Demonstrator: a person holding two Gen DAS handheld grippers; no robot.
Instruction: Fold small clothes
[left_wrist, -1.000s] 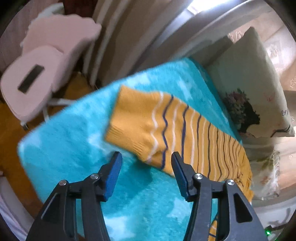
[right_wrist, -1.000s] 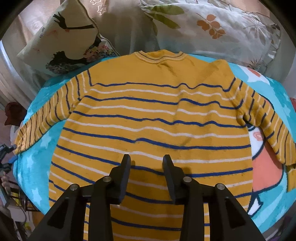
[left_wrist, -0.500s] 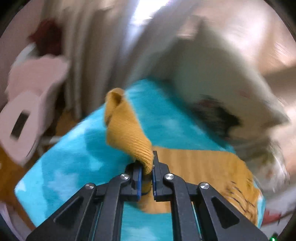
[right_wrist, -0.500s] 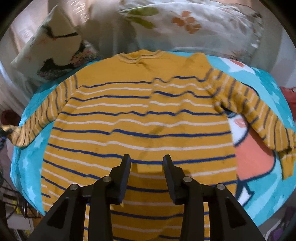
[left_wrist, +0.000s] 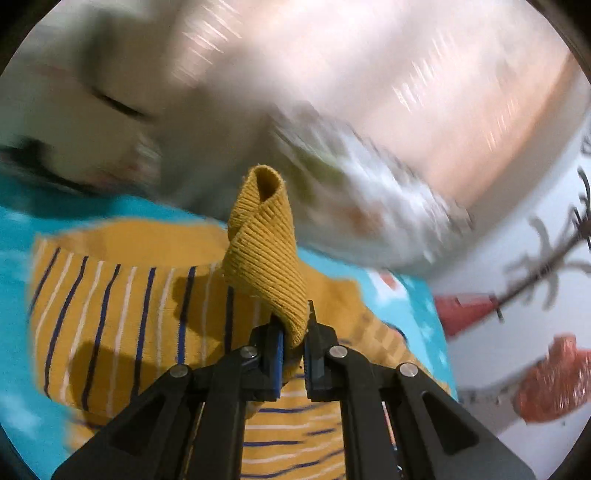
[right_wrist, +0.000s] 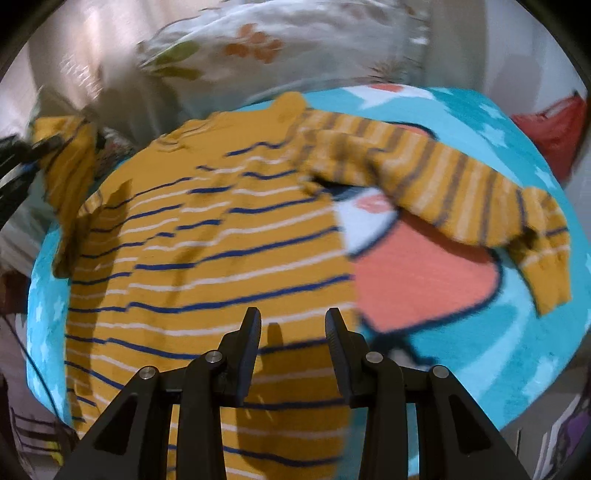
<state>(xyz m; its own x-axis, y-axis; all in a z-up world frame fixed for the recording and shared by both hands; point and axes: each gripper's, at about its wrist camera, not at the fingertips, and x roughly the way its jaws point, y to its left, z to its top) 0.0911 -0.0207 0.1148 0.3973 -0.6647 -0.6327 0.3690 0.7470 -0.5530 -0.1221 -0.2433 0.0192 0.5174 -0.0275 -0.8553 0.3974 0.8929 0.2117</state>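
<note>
A small yellow sweater (right_wrist: 207, 236) with blue and white stripes lies flat on a turquoise blanket (right_wrist: 480, 332). My left gripper (left_wrist: 293, 332) is shut on the ribbed cuff of the left sleeve (left_wrist: 264, 251) and holds it lifted above the sweater's body (left_wrist: 110, 306). In the right wrist view that lifted sleeve (right_wrist: 70, 158) hangs at the far left. My right gripper (right_wrist: 293, 332) is open and empty, hovering over the sweater's lower hem. The right sleeve (right_wrist: 443, 184) lies spread out on the blanket.
Floral pillows (right_wrist: 280, 44) stand behind the blanket at the collar end. The blanket carries an orange and white cartoon print (right_wrist: 417, 273). A red object (right_wrist: 554, 125) lies beyond the blanket's right edge; a red and a rust-coloured thing (left_wrist: 546, 384) show at right in the left wrist view.
My left gripper closed on the left sleeve cuff, lifted it and swung it over the sweater's body. My right gripper stayed open and shifted slightly right over the hem.
</note>
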